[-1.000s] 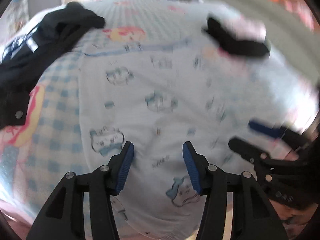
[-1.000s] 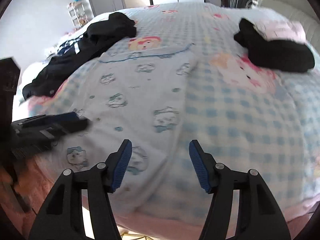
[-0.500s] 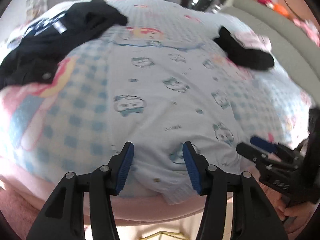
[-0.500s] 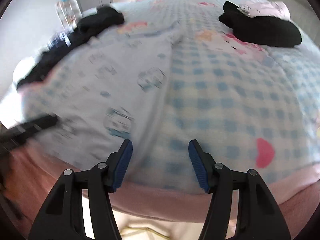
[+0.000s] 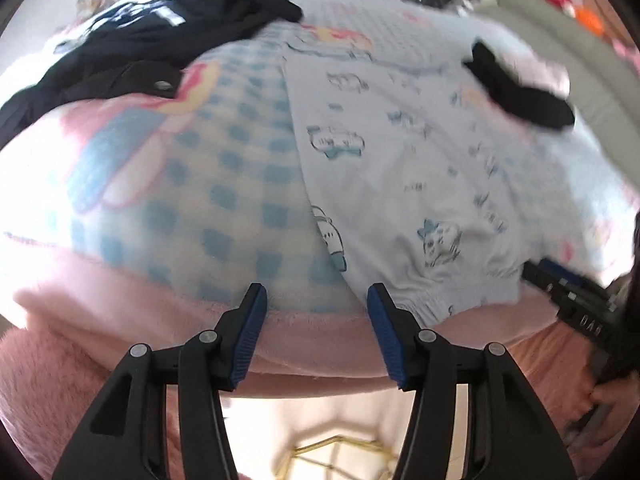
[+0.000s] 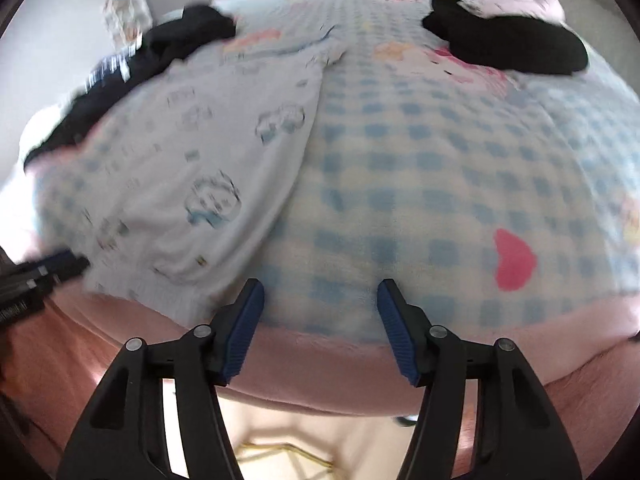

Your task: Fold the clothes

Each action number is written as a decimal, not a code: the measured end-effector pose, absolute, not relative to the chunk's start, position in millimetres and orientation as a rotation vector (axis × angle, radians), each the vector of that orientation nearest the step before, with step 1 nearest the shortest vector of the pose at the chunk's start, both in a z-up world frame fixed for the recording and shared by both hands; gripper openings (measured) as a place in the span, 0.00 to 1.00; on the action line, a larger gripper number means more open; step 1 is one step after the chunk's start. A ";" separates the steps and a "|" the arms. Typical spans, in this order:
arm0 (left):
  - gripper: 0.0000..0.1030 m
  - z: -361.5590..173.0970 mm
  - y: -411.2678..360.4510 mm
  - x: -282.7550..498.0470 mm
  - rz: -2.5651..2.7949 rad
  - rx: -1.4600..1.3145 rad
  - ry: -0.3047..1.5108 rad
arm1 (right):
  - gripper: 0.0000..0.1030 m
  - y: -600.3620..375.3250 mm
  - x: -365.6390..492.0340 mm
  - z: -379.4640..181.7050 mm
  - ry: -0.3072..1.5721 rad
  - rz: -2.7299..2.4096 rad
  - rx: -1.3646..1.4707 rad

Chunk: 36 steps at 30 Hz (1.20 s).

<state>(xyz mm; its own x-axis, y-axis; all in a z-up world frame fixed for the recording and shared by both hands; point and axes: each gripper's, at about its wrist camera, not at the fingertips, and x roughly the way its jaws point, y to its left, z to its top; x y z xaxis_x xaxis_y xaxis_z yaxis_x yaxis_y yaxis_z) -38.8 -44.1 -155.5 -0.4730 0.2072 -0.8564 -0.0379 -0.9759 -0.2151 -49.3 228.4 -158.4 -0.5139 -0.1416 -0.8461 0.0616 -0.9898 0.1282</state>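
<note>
A pale blue garment with cartoon prints (image 5: pixel 400 152) (image 6: pixel 208 160) lies flat on the bed, its elastic hem at the near edge. My left gripper (image 5: pixel 316 320) hangs open at the bed's edge, beside the hem's left corner, holding nothing. My right gripper (image 6: pixel 320 316) is open too, just right of the hem's right corner, over the checked blanket. Each gripper shows at the side of the other's view: the right gripper (image 5: pixel 568 288) by the hem's far corner, the left gripper (image 6: pixel 44 270) likewise.
A blue-checked blanket with a pink border (image 5: pixel 192 200) (image 6: pixel 440 184) covers the bed. A dark jacket pile (image 5: pixel 160 32) (image 6: pixel 160 52) lies at the back left. Folded black and pink clothes (image 5: pixel 520 92) (image 6: pixel 508 40) sit at the back right. Floor shows below the bed edge.
Both grippers have drawn back toward the near bed edge and spread apart, the left to the hem's left corner, the right to its right corner. Both stay open.
</note>
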 end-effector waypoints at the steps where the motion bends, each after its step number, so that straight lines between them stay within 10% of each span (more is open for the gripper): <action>1: 0.52 -151.4 -43.6 -39.3 2.565 -1.497 -0.278 | 0.59 226.7 -49.7 -154.2 -0.145 -2.630 1.453; 10: 0.54 -170.9 -16.3 -46.8 2.545 -1.661 -0.044 | 0.61 217.3 -55.3 -175.0 -0.086 -2.564 1.542; 18: 0.53 -144.2 -25.6 -50.1 2.565 -1.492 -0.257 | 0.59 234.0 -54.8 -155.9 -0.221 -2.605 1.513; 28: 0.57 -173.3 -12.3 -60.2 2.543 -1.590 -0.112 | 0.61 212.9 -68.3 -180.6 0.050 -2.584 1.596; 36: 0.56 -147.9 -40.1 -43.1 2.530 -1.464 -0.412 | 0.61 223.6 -48.1 -159.4 -0.121 -2.651 1.467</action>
<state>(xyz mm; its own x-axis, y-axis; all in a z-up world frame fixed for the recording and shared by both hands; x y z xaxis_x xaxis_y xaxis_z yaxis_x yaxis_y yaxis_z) -43.1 -40.1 -147.9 -0.4945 0.2991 -0.8161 -0.0245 -0.9433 -0.3309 -48.1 223.6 -159.3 -0.5270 -0.1339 -0.8393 0.0572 -0.9909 0.1222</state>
